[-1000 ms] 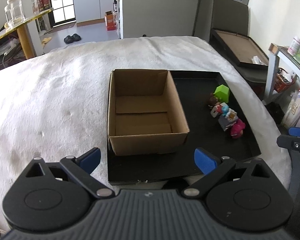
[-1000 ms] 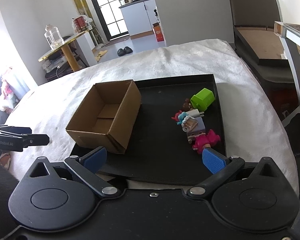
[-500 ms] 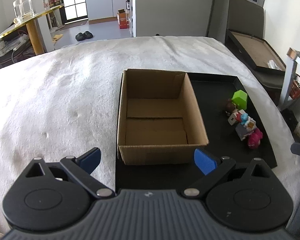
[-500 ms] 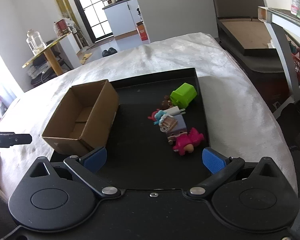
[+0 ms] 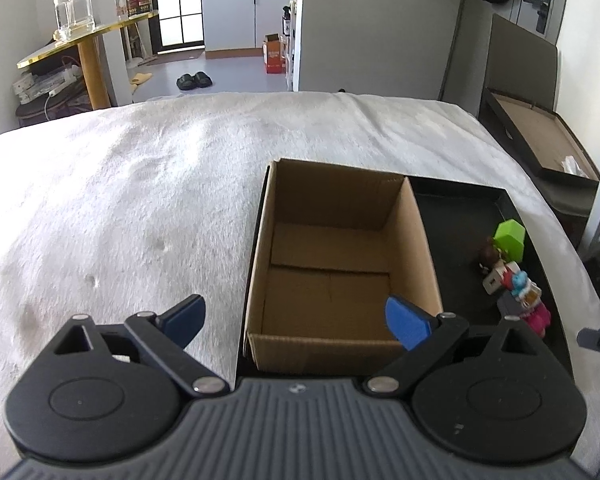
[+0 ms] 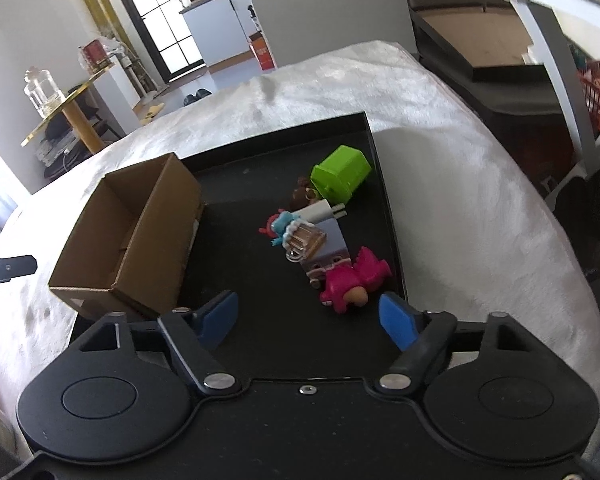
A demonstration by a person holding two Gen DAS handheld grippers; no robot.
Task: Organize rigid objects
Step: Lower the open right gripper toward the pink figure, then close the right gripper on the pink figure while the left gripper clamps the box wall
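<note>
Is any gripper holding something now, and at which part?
Nothing is held. The left gripper and the right gripper, whose jaws have just been closing, are both empty.

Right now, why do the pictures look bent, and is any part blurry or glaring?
Both views are fisheye, so the white blanket bulges like a dome. Right wrist view: the shelf at top right is smeared, and the blanket glares in sunlight. Left wrist view: the cardboard box looks slightly soft.

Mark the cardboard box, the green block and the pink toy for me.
cardboard box [image 6: 156,216]: right wrist view, on its outer side wall facing the toys.
green block [image 6: 346,172]: right wrist view, on its upper face.
pink toy [image 6: 354,278]: right wrist view, on its body.
</note>
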